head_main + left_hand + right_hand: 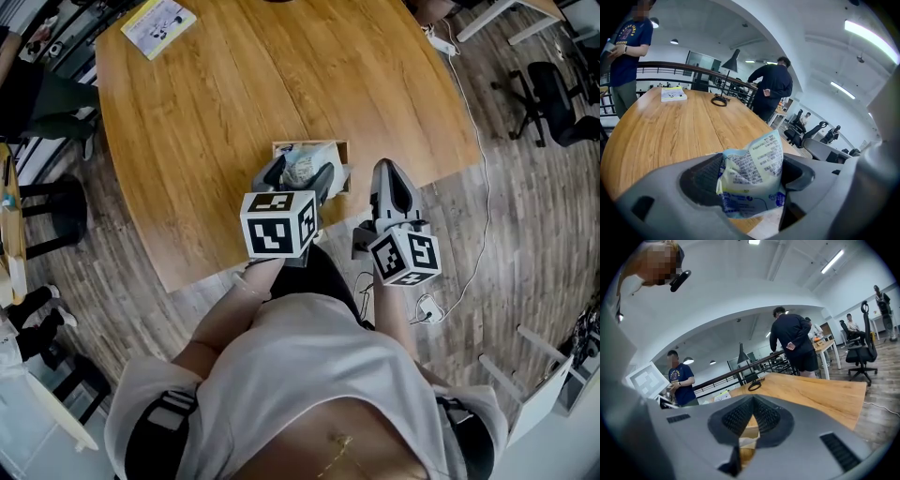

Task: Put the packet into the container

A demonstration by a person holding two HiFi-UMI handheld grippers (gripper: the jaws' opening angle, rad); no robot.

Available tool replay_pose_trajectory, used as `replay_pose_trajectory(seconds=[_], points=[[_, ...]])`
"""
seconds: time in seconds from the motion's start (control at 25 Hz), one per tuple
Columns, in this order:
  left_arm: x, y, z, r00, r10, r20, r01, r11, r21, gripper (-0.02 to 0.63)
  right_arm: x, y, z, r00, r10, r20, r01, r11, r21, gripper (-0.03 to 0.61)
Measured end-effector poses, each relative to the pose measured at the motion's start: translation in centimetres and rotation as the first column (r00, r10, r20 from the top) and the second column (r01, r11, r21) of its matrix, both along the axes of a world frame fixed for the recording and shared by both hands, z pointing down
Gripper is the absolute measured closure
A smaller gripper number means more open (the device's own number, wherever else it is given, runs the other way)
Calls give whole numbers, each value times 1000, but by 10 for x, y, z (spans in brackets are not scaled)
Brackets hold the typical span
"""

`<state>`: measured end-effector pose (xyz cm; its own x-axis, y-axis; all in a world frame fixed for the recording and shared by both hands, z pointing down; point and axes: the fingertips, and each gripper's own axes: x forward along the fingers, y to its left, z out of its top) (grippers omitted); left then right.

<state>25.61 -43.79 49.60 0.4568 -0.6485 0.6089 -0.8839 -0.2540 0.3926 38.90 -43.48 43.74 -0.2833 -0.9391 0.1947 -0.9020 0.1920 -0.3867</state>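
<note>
A crumpled white and blue packet (757,161) is pinched between the two grey fingers of my left gripper (750,180), which is shut on it. In the head view the left gripper (295,176) holds the packet (302,163) directly over a small open cardboard container (341,148) at the near edge of the wooden table (206,122). My right gripper (386,171) is shut and empty, just right of the container, off the table's edge. In the right gripper view its jaws (752,401) meet at the tips, and the container (749,430) shows in the gap below.
A booklet (157,23) lies at the table's far left corner, and a black cable coil (719,101) farther back. Two people (772,89) stand beyond the table. Office chairs (548,94) and a white cable (480,178) are on the floor at right.
</note>
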Motion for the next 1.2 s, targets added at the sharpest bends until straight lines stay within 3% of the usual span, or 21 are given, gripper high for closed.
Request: replay_pose_trajectory(seconds=[0.4, 1.2], points=[[5, -3, 23, 995, 71, 72, -65, 995, -80, 259, 3, -5, 3, 999, 32, -1, -32, 999, -27, 566], [16, -9, 70, 982, 76, 171, -43, 981, -188, 242, 23, -11, 19, 998, 57, -4, -58, 996, -73, 566]])
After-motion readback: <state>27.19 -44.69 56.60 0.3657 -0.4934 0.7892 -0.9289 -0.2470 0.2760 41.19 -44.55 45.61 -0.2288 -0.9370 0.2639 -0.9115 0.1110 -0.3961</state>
